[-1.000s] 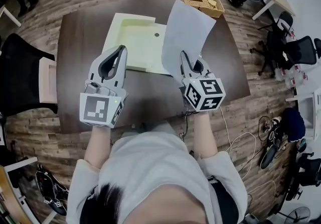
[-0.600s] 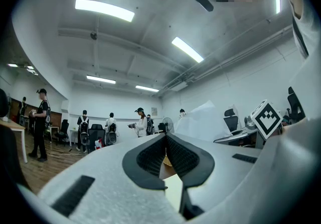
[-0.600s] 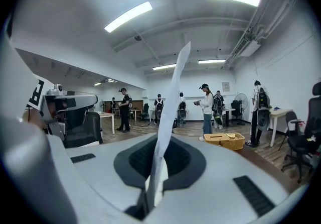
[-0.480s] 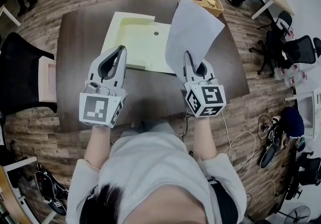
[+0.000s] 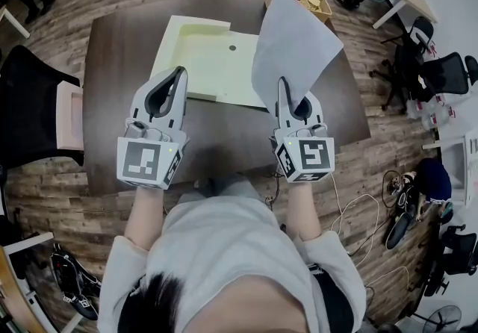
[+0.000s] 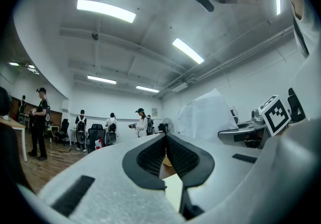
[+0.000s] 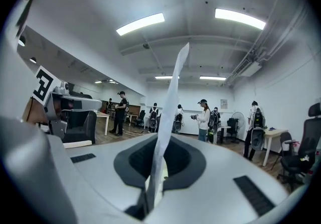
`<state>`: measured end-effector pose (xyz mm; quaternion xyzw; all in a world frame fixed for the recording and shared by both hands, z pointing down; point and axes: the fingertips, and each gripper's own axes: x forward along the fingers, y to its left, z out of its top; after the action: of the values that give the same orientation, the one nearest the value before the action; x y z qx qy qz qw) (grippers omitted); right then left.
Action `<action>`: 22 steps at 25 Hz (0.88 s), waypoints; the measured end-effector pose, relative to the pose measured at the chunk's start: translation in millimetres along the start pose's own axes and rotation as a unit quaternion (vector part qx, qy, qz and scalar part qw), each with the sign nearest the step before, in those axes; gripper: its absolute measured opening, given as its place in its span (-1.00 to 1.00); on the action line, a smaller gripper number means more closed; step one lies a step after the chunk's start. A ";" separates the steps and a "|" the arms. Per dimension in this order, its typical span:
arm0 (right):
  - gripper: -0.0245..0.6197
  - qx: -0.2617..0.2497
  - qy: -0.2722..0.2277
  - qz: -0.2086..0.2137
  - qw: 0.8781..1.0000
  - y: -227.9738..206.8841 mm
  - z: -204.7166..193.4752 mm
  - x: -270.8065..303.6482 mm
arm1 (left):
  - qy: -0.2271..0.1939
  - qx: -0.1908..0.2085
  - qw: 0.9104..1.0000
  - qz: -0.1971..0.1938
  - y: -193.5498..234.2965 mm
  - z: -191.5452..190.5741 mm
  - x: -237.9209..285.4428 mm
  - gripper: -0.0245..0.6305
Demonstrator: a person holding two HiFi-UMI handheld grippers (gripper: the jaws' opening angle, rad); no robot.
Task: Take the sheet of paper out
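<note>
A white sheet of paper [image 5: 295,44] stands up in the air over the right half of the dark table [image 5: 112,63]. My right gripper [image 5: 284,83] is shut on its lower edge. In the right gripper view the sheet [image 7: 171,102] runs edge-on between the closed pads. A pale yellow open folder [image 5: 205,55] lies flat on the table behind both grippers. My left gripper [image 5: 178,72] hovers level in front of the folder's near left part, shut and holding nothing. From the left gripper view the paper [image 6: 205,115] rises at the right.
A wicker basket [image 5: 308,3] sits at the table's far right corner. A black chair [image 5: 30,111] with a pale box stands left of the table. Office chairs, cables and bags lie on the wooden floor to the right. Several people stand far across the room [image 7: 203,117].
My right gripper has lifted and shifted slightly right with the paper, which now stands higher and clear of the folder. The left gripper has stayed put.
</note>
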<state>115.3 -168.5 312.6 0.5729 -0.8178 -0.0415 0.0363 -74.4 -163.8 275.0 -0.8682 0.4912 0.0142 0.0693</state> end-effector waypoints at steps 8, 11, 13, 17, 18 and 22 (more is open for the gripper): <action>-0.88 -0.013 -0.031 -0.002 0.999 11.9 10.9 -12.0 | 0.000 -0.001 1.000 0.001 1.1 0.7 -10.0 -0.90; -0.88 -0.023 -0.038 -0.002 0.999 16.9 15.1 -15.8 | -0.001 -0.001 1.000 0.001 1.9 0.7 -15.6 -0.90; -0.88 -0.026 -0.042 -0.004 0.999 19.0 18.0 -17.6 | -0.001 -0.002 1.000 0.002 2.5 1.2 -18.7 -0.90; -0.88 -0.028 -0.047 -0.005 0.998 23.0 22.0 -19.3 | -0.002 -0.002 1.000 0.004 4.4 1.8 -24.2 -0.90; -0.88 -0.029 -0.049 -0.004 0.998 24.2 22.9 -20.0 | -0.002 -0.002 1.000 0.004 4.8 2.2 -25.7 -0.90; -0.88 -0.035 -0.057 -0.006 0.998 27.6 28.8 -24.5 | -0.005 -0.001 1.000 0.007 5.0 6.7 -31.5 -0.90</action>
<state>94.8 -135.3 286.7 0.5726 -0.8134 -0.1024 0.0092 -94.7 -138.7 270.8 -0.8647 0.4968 0.0197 0.0709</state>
